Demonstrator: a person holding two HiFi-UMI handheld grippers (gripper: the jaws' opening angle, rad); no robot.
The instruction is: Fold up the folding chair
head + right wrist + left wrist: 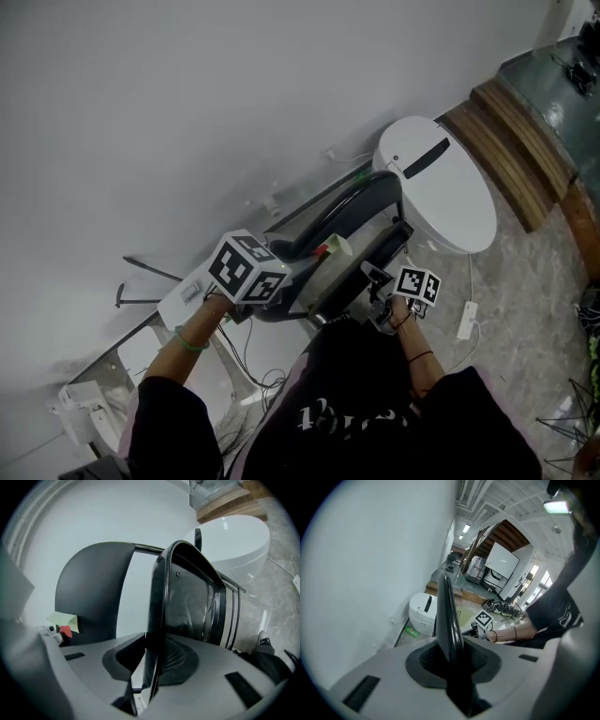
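A black folding chair (347,211) hangs close to the white wall, carried between my two grippers. In the head view my left gripper (286,281) grips its near left side and my right gripper (375,281) its right side. The left gripper view shows a thin black chair edge (447,616) running up out of my left gripper (452,663), whose jaws are pressed on it. In the right gripper view the seat's black rim (159,597) is clamped in my right gripper (152,667). The curved backrest (89,588) stands to its left, with green and red sticky notes (63,620) beside it.
A white round-lidded bin (441,183) stands on the floor just beyond the chair. Behind it is a wooden step (511,150). A white power strip (466,321) and cables lie on the stone floor at right. Metal frames and a white box (187,295) are along the wall at left.
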